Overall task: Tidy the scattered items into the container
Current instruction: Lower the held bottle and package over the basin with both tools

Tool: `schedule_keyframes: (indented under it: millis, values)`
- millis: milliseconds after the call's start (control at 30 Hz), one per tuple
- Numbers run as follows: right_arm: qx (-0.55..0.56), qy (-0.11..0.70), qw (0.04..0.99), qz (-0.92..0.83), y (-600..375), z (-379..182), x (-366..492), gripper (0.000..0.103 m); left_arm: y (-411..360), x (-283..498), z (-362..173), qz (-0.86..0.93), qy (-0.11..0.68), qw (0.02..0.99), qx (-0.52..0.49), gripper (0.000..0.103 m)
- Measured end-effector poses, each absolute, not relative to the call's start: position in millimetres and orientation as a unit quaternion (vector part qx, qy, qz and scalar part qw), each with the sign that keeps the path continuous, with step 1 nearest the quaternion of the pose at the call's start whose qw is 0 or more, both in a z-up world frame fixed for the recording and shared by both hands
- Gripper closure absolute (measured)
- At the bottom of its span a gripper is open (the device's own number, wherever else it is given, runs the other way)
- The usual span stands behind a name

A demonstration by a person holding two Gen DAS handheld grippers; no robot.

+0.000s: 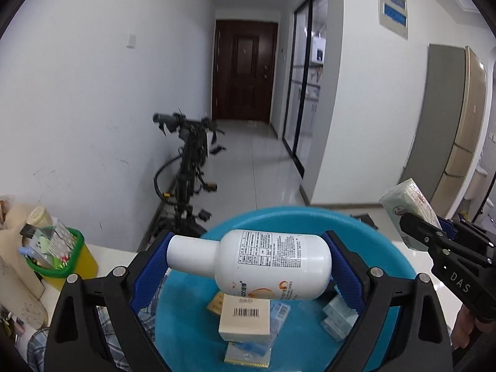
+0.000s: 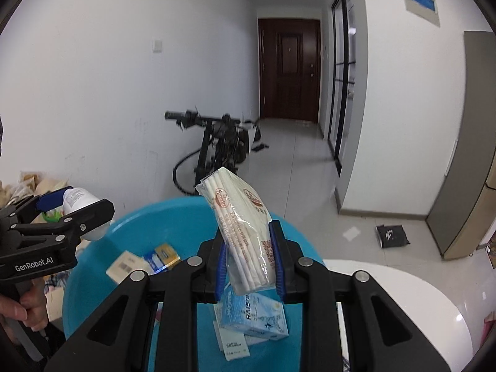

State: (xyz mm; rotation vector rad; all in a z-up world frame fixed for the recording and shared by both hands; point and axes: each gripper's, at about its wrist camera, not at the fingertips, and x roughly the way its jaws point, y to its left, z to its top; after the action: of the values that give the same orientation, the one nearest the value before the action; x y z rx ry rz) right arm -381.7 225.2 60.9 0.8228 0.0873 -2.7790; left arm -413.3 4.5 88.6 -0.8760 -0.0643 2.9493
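A white-walled hallway runs back to a dark wooden door (image 1: 244,69), with a black bicycle (image 1: 186,161) leaning at the left wall and pale floor tiles beyond. A white surface (image 2: 403,303) carries a blue basin (image 1: 387,279) filling the lower centre of both views.

In the left wrist view, the left gripper (image 1: 251,263) has its fingers (image 1: 152,266) spread wide and clamped on a white bottle (image 1: 263,263), which lies crosswise between the blue pads above the basin, cap toward the left.

In the right wrist view, the right gripper (image 2: 249,263) is clenched on a clear-wrapped tissue pack (image 2: 241,226), pinched at its lower end and sticking up and left past the fingertips, over the basin.

Small boxes (image 1: 245,319) lie on the basin floor. A green-rimmed yellow tub (image 1: 62,260) sits at lower left.
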Motion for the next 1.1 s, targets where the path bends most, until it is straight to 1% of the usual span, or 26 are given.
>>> schedule_keyframes:
  millis: [167,300,433,633,867,1100]
  values:
    - [0.299,0.03,0.114,-0.947,231.5,53.7,-389.8,0.08,9.9,-425.1,74.2,0.945,-0.022,0.054,-0.323,0.008]
    - [0.318,0.036,0.117,-0.94,230.0,45.4,-394.1,0.08,14.6,-430.9,64.0,0.939,-0.007,0.049,-0.339,0.008]
    - [0.347,0.037,0.123,-0.929,229.9,34.0,-398.3,0.08,13.0,-433.9,57.1,0.933,-0.019,0.054,-0.355,0.008]
    - [0.386,0.052,0.135,-0.911,227.4,18.4,-400.5,0.08,13.9,-437.5,48.9,0.926,-0.011,0.049,-0.375,0.008]
    - [0.399,0.06,0.143,-0.904,226.1,13.8,-400.2,0.08,18.8,-445.8,33.8,0.906,-0.001,0.05,-0.419,0.008]
    - [0.402,0.064,0.14,-0.903,228.6,14.3,-400.7,0.08,11.8,-450.6,24.0,0.896,-0.016,0.027,-0.444,0.008]
